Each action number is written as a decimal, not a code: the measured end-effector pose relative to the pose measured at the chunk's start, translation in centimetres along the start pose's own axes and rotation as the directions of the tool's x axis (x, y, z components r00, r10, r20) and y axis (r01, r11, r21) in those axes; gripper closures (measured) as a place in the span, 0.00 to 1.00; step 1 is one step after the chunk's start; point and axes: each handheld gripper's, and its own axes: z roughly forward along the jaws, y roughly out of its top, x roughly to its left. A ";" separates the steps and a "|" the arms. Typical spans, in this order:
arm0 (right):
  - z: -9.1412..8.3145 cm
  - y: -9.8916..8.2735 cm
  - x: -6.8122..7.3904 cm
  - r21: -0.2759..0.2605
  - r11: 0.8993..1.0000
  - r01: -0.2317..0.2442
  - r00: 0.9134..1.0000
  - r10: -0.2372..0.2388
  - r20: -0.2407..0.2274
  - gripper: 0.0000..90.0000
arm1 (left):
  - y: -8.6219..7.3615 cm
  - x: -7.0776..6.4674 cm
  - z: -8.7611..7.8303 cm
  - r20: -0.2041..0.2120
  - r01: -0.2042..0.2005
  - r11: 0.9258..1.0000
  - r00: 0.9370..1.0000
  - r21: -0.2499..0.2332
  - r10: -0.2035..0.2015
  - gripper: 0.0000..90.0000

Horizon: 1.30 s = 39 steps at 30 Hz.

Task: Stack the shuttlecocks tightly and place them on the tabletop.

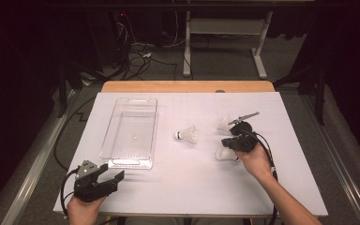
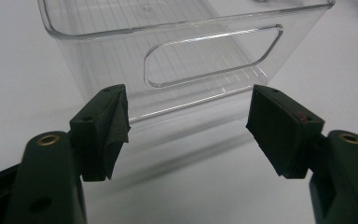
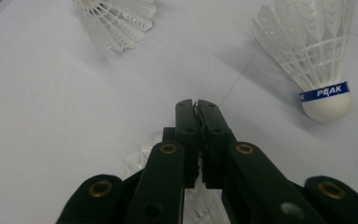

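White table (image 1: 187,187), bearing all items. Clear plastic bin (image 1: 131,133) left of table centre, empty. Three feather shuttlecocks right of bin; nearest-right one (image 1: 226,154) under right gripper (image 1: 229,146). Judged very light, skirt fragile, crushable; firm cork end safer hold. Right gripper jaws pressed together, pinching shuttlecock skirt. Left gripper (image 1: 115,178) near bin's front end, jaws spread, empty.
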 end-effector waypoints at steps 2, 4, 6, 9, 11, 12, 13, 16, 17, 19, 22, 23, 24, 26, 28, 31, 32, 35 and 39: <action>-0.2 0.0 0.1 -0.007 1.000 -0.001 1.000 0.001 -0.006 0.98 | 0.0 0.0 0.0 -0.001 -0.001 1.000 1.000 0.000 0.001 0.34; -0.3 0.1 0.3 -0.012 1.000 0.004 1.000 -0.004 -0.009 0.98 | 0.0 0.0 0.0 -0.001 -0.001 1.000 1.000 0.000 0.001 0.34; -0.3 0.1 0.5 -0.018 1.000 0.011 1.000 -0.011 -0.016 0.98 | 0.0 0.0 0.0 -0.001 -0.001 1.000 1.000 0.000 0.001 0.34; -0.4 0.2 0.9 -0.026 0.999 0.023 0.999 -0.024 -0.025 0.98 | 0.0 0.0 0.0 -0.001 -0.001 1.000 1.000 0.000 0.001 0.34; -0.4 0.4 1.1 -0.031 0.999 0.028 0.999 -0.029 -0.032 0.98 | 0.0 0.0 0.0 -0.001 0.000 1.000 1.000 0.001 0.000 0.34; -0.4 0.4 1.2 -0.034 0.999 0.030 0.999 -0.031 -0.034 0.98 | 0.0 0.0 0.0 -0.001 -0.003 1.000 1.000 0.004 0.003 0.34; -0.4 0.5 1.3 -0.038 0.999 0.030 0.999 -0.032 -0.041 0.98 | 0.0 0.0 0.0 -0.001 -0.003 1.000 1.000 0.004 0.003 0.34; -0.3 0.7 1.7 -0.045 0.998 0.033 0.998 -0.036 -0.054 0.98 | 0.0 0.0 0.0 -0.001 -0.003 1.000 1.000 0.003 0.003 0.34; -0.2 0.8 1.9 -0.048 0.998 0.038 0.998 -0.040 -0.057 0.98 | 0.0 0.0 0.0 -0.001 -0.004 1.000 1.000 0.004 0.004 0.34; -0.2 1.0 2.2 -0.053 0.998 0.043 0.997 -0.046 -0.064 0.98 | 0.0 0.0 0.0 0.000 -0.005 1.000 1.000 0.003 0.005 0.34; -0.1 1.3 2.8 -0.063 0.997 0.051 0.996 -0.055 -0.072 0.98 | 0.0 0.0 0.0 -0.001 -0.001 1.000 1.000 0.003 0.001 0.34; -0.1 1.4 3.0 -0.073 0.996 0.053 0.996 -0.058 -0.075 0.98 | 0.0 0.0 0.0 0.000 -0.005 1.000 1.000 0.005 0.005 0.34; -0.1 1.6 3.3 -0.082 0.995 0.059 0.995 -0.065 -0.076 0.98 | 0.0 0.0 0.0 0.000 -0.001 1.000 1.000 0.002 0.001 0.34; 0.0 1.8 3.7 -0.093 0.993 0.066 0.994 -0.074 -0.085 0.98 | 0.0 0.0 0.0 -0.001 -0.005 1.000 1.000 0.005 0.005 0.34; 0.1 2.0 4.2 -0.099 0.993 0.070 0.992 -0.079 -0.093 0.98 | 0.0 0.0 0.0 0.000 -0.005 1.000 1.000 0.005 0.005 0.34; 0.4 2.3 4.8 -0.107 0.991 0.075 0.990 -0.087 -0.109 0.98 | 0.0 0.0 0.0 0.001 -0.002 1.000 1.000 0.003 0.002 0.34; 0.5 2.4 5.0 -0.110 0.991 0.078 0.989 -0.091 -0.116 0.98 | 0.0 0.0 0.0 0.003 -0.002 1.000 1.000 0.003 0.002 0.34; 0.9 2.7 5.7 -0.111 0.990 0.085 0.987 -0.099 -0.128 0.98 | 0.0 0.0 0.0 0.001 -0.004 1.000 1.000 0.006 0.004 0.34; 1.4 3.0 6.4 -0.107 0.990 0.096 0.984 -0.111 -0.143 0.98 | 0.0 0.0 0.0 0.002 -0.004 1.000 1.000 0.006 0.004 0.34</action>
